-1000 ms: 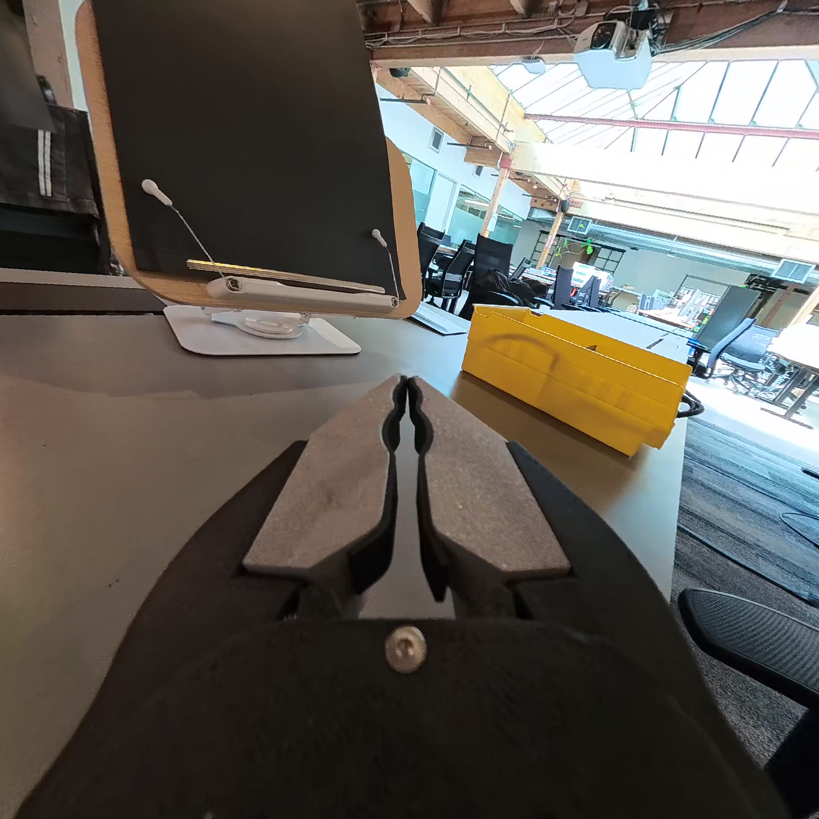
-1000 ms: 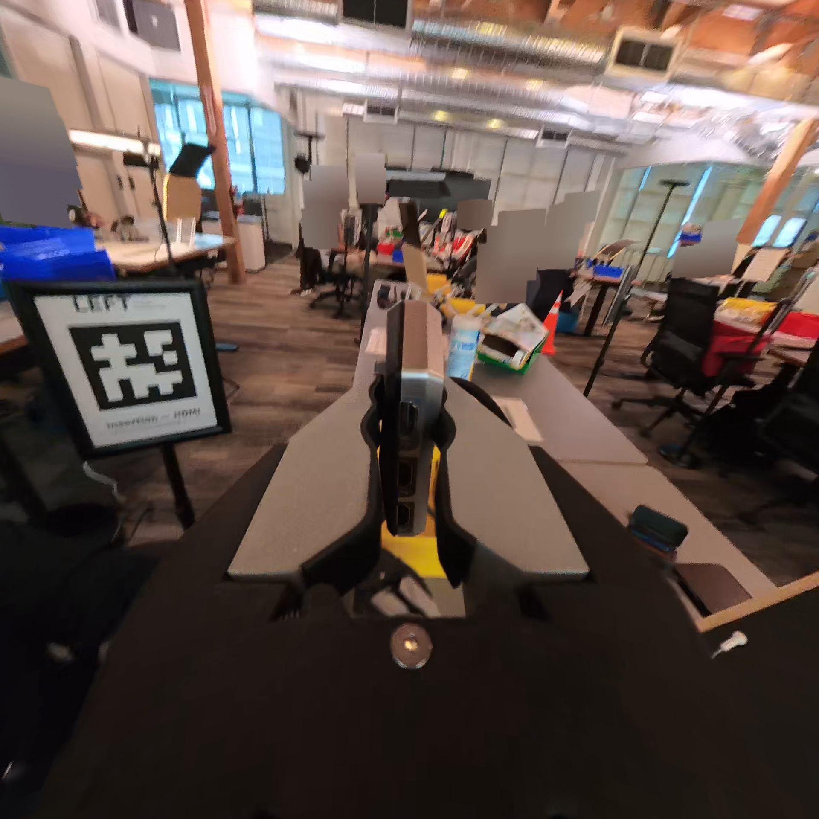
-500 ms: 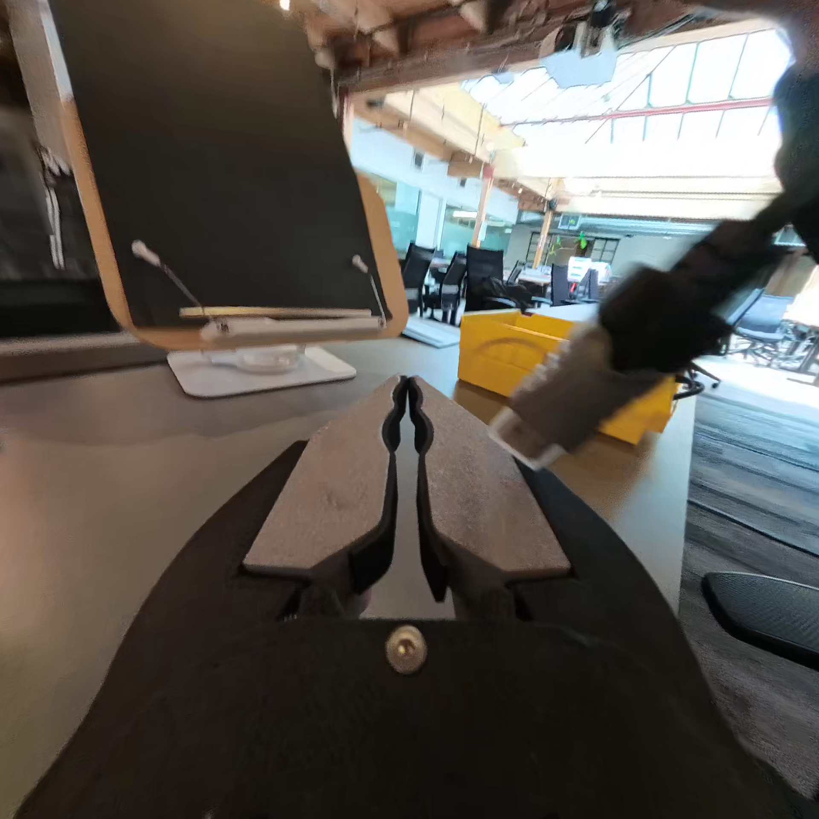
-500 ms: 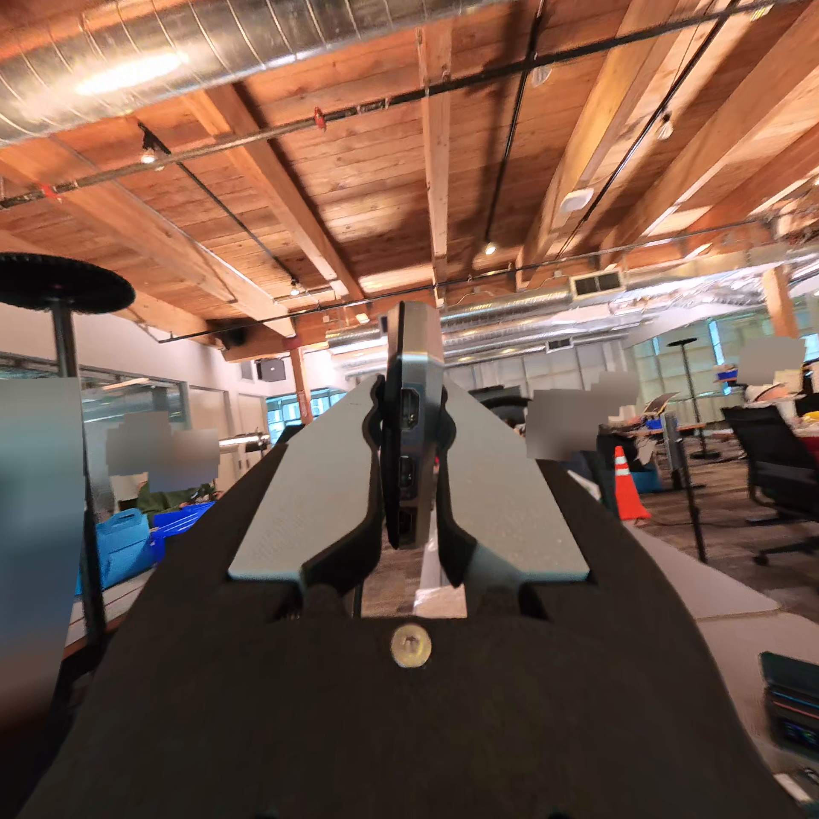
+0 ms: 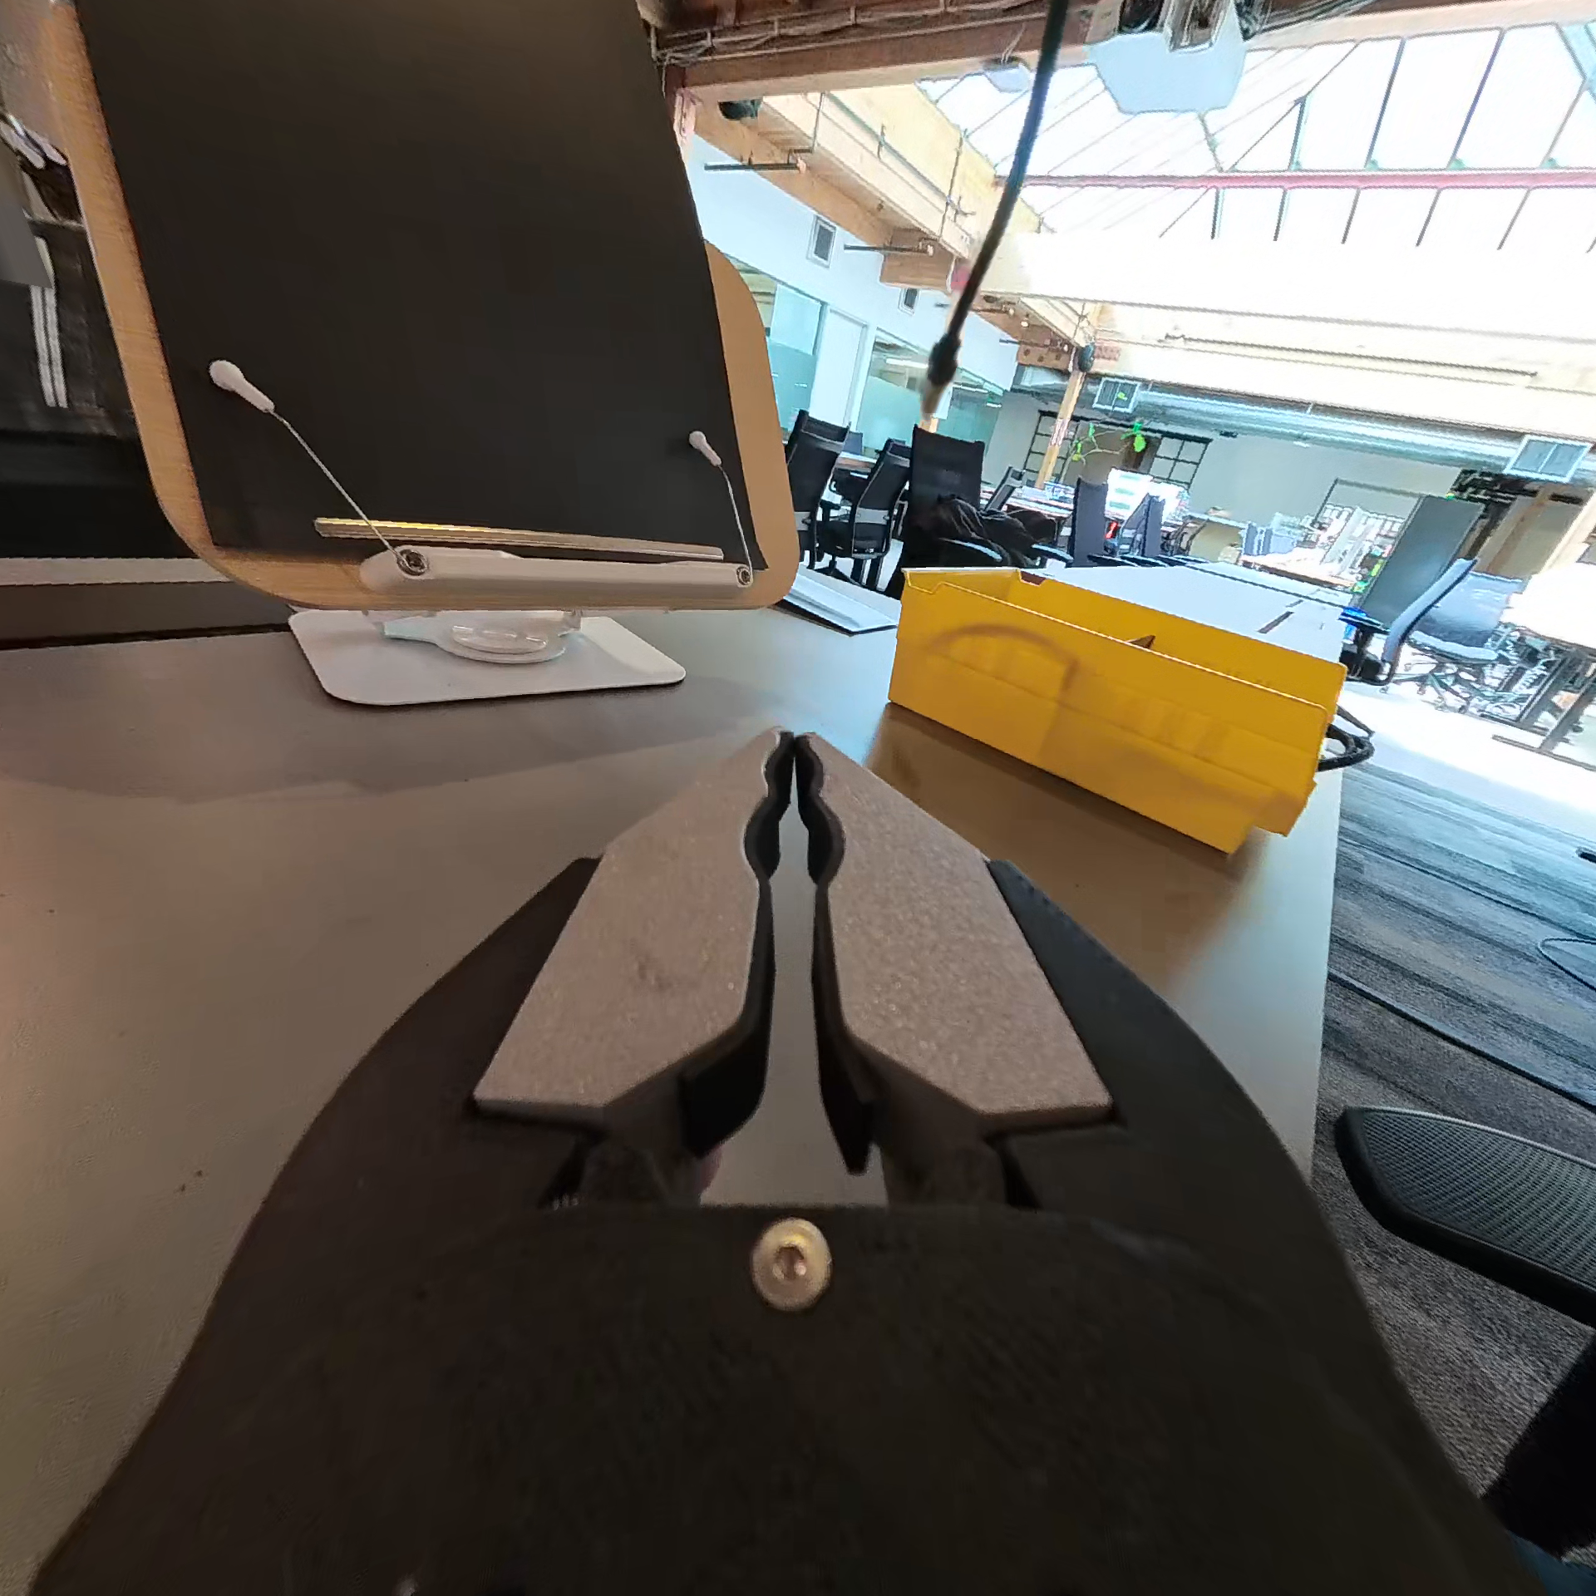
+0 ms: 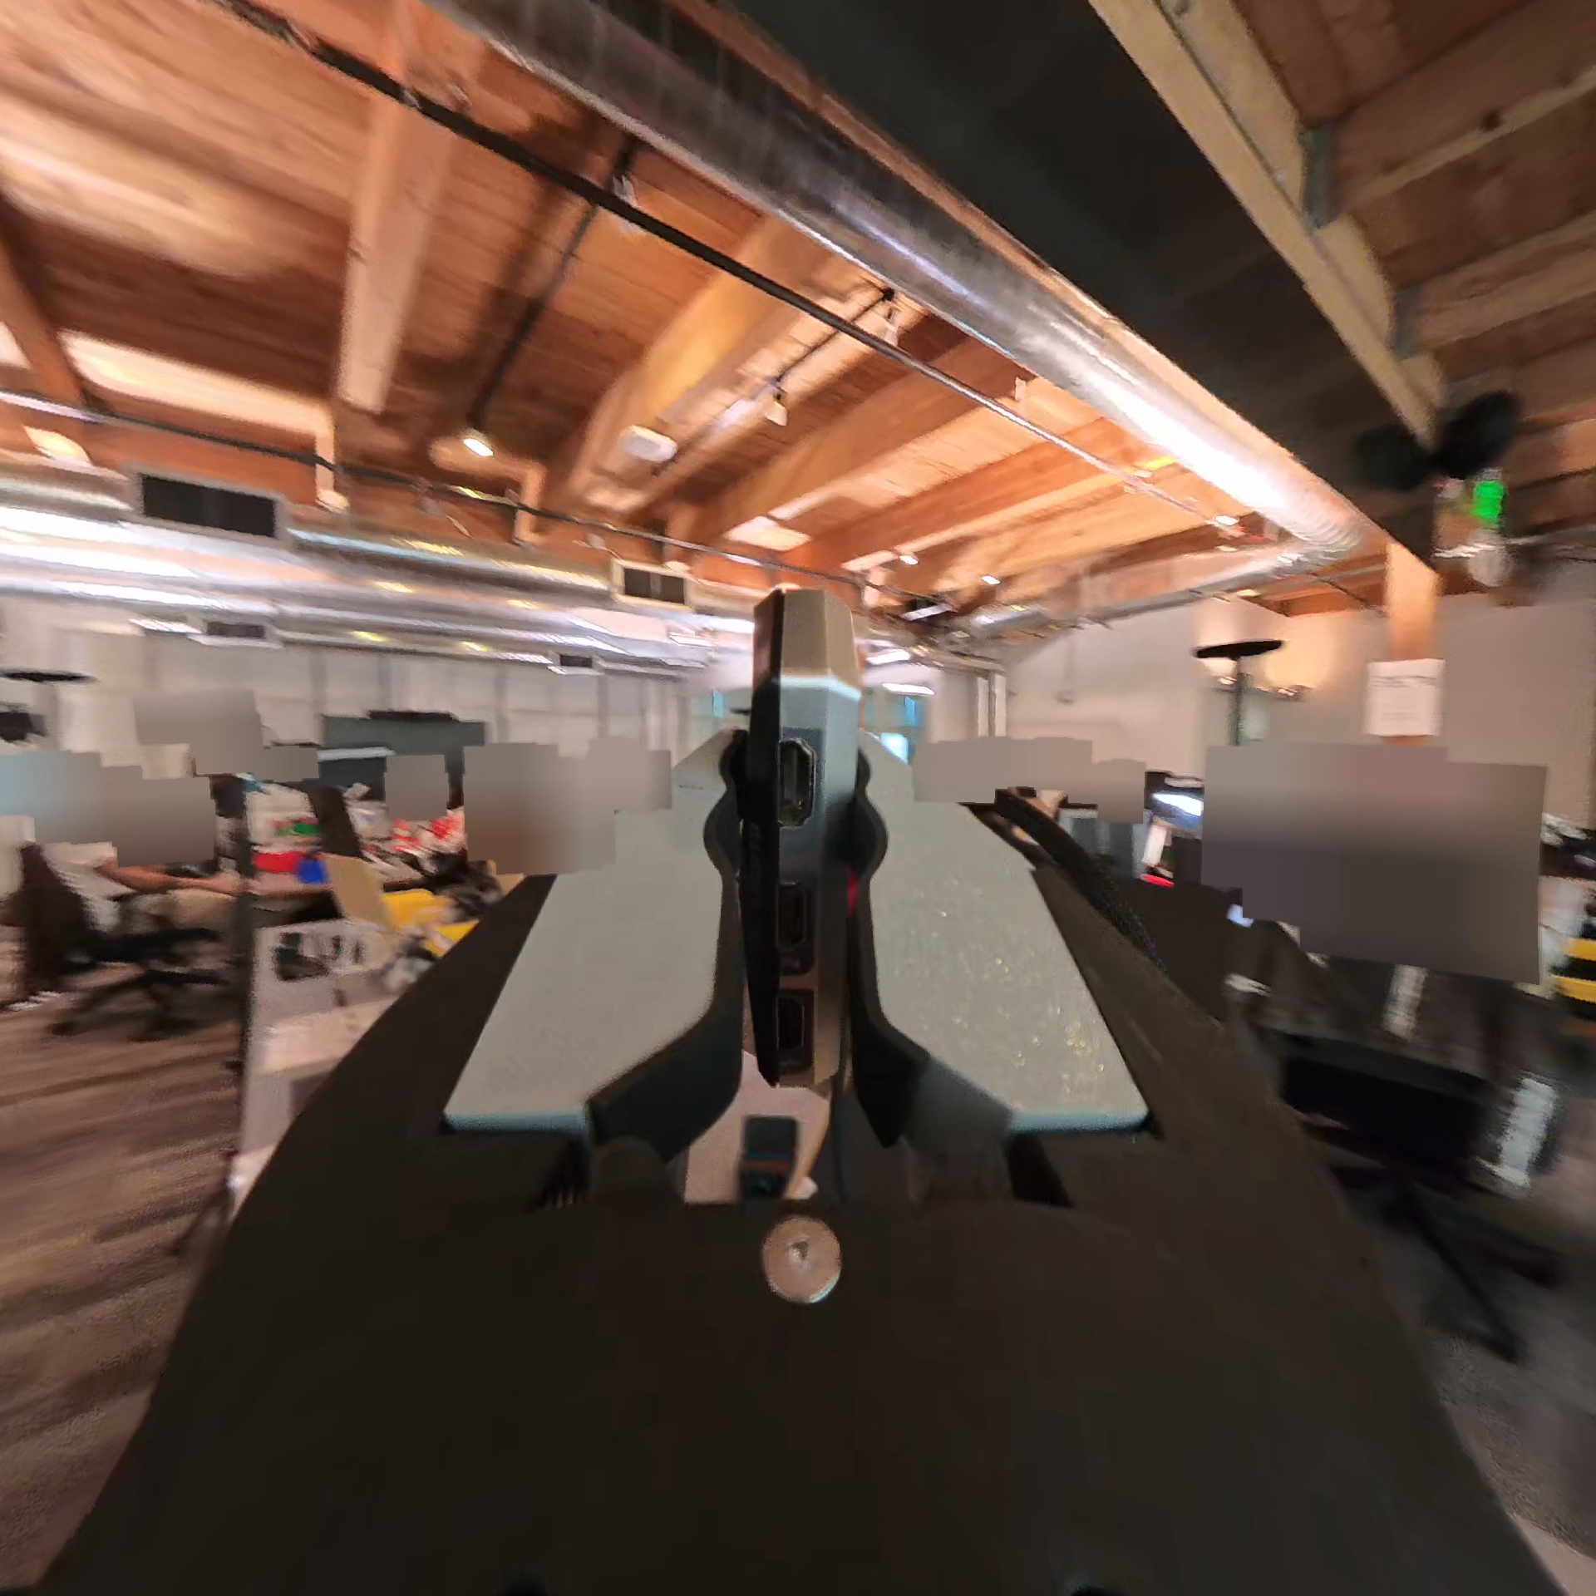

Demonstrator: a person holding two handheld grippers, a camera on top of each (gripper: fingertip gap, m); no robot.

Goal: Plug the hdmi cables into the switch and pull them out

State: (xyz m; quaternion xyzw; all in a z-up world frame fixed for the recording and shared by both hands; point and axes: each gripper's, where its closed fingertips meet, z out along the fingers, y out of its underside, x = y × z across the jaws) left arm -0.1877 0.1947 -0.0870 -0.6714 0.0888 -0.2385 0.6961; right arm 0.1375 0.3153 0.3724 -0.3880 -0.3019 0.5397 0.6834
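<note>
- Three empty ports face you down the edge of the slim grey metal hdmi switch [image 6: 807, 864], which your right tongs [image 6: 799, 829] hold clamped on edge between their grey fingers, lifted well off the table.
- Your left tongs [image 5: 793, 760] are closed to a thin slit with nothing in them, hovering low over the table.
- One black cable with a pale plug tip [image 5: 984, 242] dangles in the air ahead of and above the left tongs, right of centre; what it hangs from is out of view, and whether it is an hdmi cable I cannot tell.
- Likely next you need a plug in the left tongs: spread them, take the plug by its body, not the cord, and keep its flat side in line with the port.
- Steady the right tongs first; that view is smeared with motion, and a moving switch will make you miss the port.
- Push straight in, without rocking, or the switch may twist in its grip.
- Below the left tongs lies a smooth grey-brown table [image 5: 216, 950]; a yellow plastic bin [image 5: 1114, 734] sits ahead to the right, and a black board in a wooden frame on a white stand [image 5: 414, 285] ahead to the left.
- Beyond is an open office with wooden ceiling beams, metal ducts, desks and black chairs.
</note>
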